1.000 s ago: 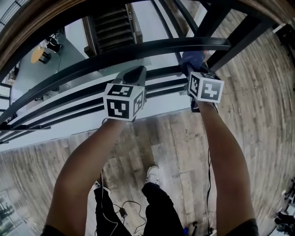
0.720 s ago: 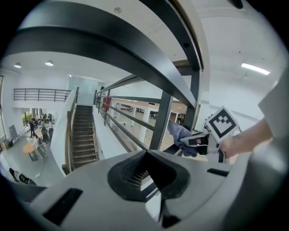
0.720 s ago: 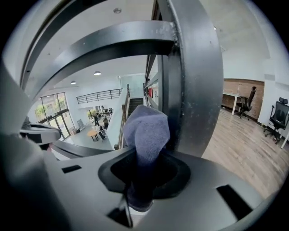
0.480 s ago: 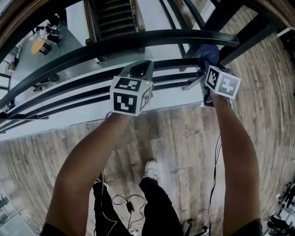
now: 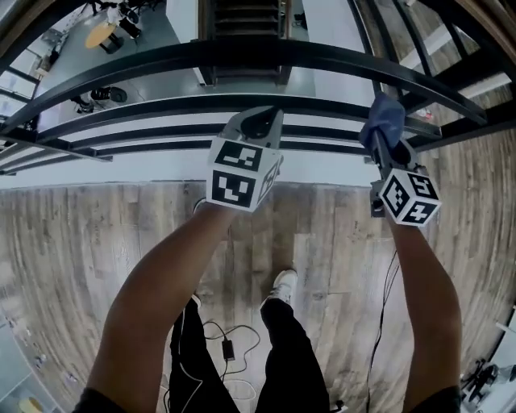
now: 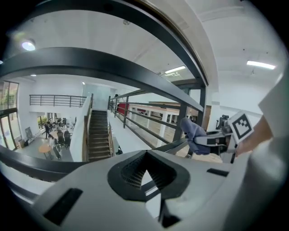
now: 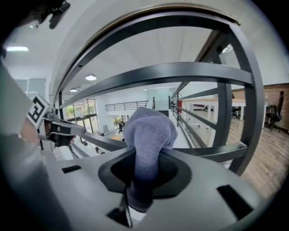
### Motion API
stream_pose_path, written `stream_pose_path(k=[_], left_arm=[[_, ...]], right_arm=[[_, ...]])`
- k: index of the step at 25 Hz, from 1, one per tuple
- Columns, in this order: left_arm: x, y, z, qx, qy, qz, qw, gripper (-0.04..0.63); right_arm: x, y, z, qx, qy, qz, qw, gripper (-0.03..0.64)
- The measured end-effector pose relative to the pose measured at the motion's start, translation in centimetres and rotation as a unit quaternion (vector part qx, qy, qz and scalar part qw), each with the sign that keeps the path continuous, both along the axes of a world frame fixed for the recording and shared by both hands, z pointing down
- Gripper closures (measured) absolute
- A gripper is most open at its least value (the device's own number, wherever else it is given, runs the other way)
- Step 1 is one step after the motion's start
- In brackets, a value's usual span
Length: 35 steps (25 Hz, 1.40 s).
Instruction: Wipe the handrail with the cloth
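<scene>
The dark metal handrail [image 5: 242, 55] curves across the top of the head view, with thinner bars [image 5: 161, 129] below it. My right gripper [image 5: 385, 133] is shut on a blue-grey cloth [image 5: 384, 119]. The cloth sits just under the top rail, beside a lower bar; whether it touches is unclear. In the right gripper view the cloth [image 7: 149, 133] bulges out of the jaws, with the rail bars [image 7: 180, 71] ahead of it. My left gripper [image 5: 256, 123] is shut with nothing in it and points at the lower bars left of the cloth. The left gripper view shows the cloth [image 6: 194, 133] at the right.
Beyond the railing is a drop to a lower floor with a staircase [image 5: 242, 12] and a round table [image 5: 102, 34]. A vertical post [image 7: 253, 103] stands right of the cloth. I stand on wood flooring [image 5: 97, 242], with cables [image 5: 218, 339] by the person's feet.
My right gripper has carried the cloth to the right along the railing and dropped a little below the top rail. The left gripper has stayed shut near the lower bars. The head view has swung right.
</scene>
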State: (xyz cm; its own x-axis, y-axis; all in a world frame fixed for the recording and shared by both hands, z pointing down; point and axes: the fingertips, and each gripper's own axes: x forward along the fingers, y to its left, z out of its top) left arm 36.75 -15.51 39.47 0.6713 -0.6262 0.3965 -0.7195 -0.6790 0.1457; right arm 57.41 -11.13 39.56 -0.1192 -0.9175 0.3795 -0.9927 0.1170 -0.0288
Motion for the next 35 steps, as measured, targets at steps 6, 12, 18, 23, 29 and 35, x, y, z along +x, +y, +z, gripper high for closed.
stream_pose_path(k=[6, 12, 18, 23, 29, 35], left_arm=[[-13.5, -0.5, 1.1, -0.014, 0.002, -0.048, 0.9987, 0.593], [-33.9, -0.9, 5.3, -0.042, -0.043, -0.129, 0.9898, 0.593], [-51.4, -2.2, 7.4, -0.050, -0.044, -0.196, 0.9782, 0.594], [-63.5, -3.3, 10.2, -0.054, -0.052, -0.229, 0.9705, 0.594], [-75.4, -6.1, 13.4, -0.063, -0.062, -0.271, 0.9586, 0.594], [-82.0, -7.0, 15.8, -0.071, -0.064, -0.282, 0.9546, 0.594]], right_arm=[[-18.9, -0.4, 2.5, -0.011, -0.020, -0.094, 0.995, 0.528], [-39.2, -2.2, 7.7, -0.041, -0.062, -0.177, 0.981, 0.528], [-54.8, -6.1, 11.4, -0.059, -0.070, -0.195, 0.977, 0.528], [-67.4, -9.3, 13.8, -0.074, -0.079, -0.211, 0.972, 0.528], [-79.3, -14.1, 16.5, -0.086, -0.088, -0.189, 0.974, 0.528], [-87.9, -17.4, 19.2, -0.107, -0.079, -0.191, 0.973, 0.528]])
